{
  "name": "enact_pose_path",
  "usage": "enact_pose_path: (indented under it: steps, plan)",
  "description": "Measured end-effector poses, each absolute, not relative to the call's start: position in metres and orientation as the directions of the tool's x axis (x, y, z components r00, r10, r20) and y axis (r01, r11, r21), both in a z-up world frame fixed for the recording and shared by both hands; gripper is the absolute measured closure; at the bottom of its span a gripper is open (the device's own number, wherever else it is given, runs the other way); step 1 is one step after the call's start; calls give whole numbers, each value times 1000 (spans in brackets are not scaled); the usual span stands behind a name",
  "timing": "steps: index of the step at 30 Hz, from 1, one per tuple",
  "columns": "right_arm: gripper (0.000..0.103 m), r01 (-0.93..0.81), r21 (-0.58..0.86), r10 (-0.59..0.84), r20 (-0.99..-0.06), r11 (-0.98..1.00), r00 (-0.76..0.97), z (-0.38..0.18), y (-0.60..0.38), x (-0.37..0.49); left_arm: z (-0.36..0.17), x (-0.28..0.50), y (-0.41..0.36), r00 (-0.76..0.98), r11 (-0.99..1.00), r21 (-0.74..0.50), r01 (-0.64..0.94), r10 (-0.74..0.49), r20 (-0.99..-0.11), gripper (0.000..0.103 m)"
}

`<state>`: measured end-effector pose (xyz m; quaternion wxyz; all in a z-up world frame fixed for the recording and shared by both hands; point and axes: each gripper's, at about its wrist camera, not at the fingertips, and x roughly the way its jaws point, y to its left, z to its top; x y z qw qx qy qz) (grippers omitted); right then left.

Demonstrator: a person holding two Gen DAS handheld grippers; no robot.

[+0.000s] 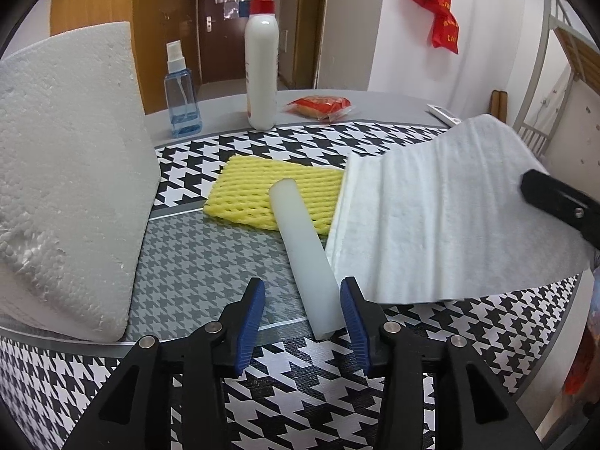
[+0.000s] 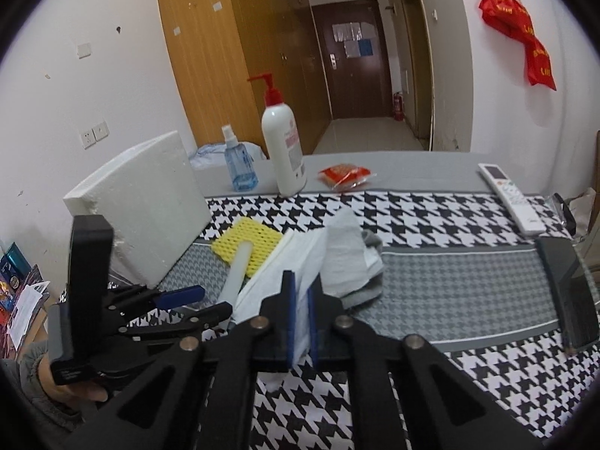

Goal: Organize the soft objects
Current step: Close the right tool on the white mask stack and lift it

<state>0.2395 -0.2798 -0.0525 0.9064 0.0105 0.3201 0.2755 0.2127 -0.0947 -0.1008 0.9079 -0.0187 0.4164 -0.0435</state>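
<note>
we note the right gripper (image 2: pixel 300 322) has its blue pads pressed together on a fold of the white cloth (image 2: pixel 300 262); the sheet hangs lifted from the pinch, and in the left wrist view it spreads in the air to the right of the rod, its far edge over the yellow foam net (image 1: pixel 270 195). a second crumpled white piece and a grey cloth (image 2: pixel 365 292) lie just behind it on the houndstooth mat (image 2: pixel 468 285).

left gripper (image 1: pixel 302 315): jaws spread, not pinching. the near end of the white foam rod (image 1: pixel 305 262) lies between the pads; the right pad is just beside it, possibly touching, while the left pad stands clearly apart. the rod rests on the mat, its far end lying across the yellow net.

the styrofoam block (image 1: pixel 71 172) stands tilted at the left edge of the mat, near the net but apart from it.

progress, as we judge it: rod, net and block sit grouped at the left, which looks like a gathering spot. the white cloth is in hand but not yet placed; the crumpled piece and grey cloth are untouched. we cannot tell the intended final layout, so roughly mid-task.

bystanders at the far edge: pump bottle (image 1: pixel 261 63), spray bottle (image 1: pixel 182 97), red packet (image 1: pixel 320 107), remote (image 2: pixel 512 197).
</note>
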Motion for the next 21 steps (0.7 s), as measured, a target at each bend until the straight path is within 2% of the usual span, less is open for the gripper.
enact_pose_path:
  steps: [8,10,12,18,20,21]
  plan:
    - [97,-453,191,480,-532,871,697,-35,-303,224,-98,211,-93,656,996,-65,58,-87,-750,53]
    - [97,-439,190,469,-518,878,715,-30,-310,220,-96,211,-90,662,997,-65,49,-81,-745,48]
    - [97,-435,188,466,-512,881,722,-27,-314,218,-94,210,-89,666,996,-73,46,-85,-741,33]
    - [95,-432,194,460,-568,881,682,-41,-306,222,-90,204,-91,674,996,-66,62,-90,-733,33]
    - [84,-443,206,473,-585,872,659,-49,-299,226,-91,203,-90,672,996,-65,58,-88,-735,33]
    - [70,-449,210,479,-591,868,649,-51,-295,228,-91,203,-89,671,996,-66,57,-88,-736,32]
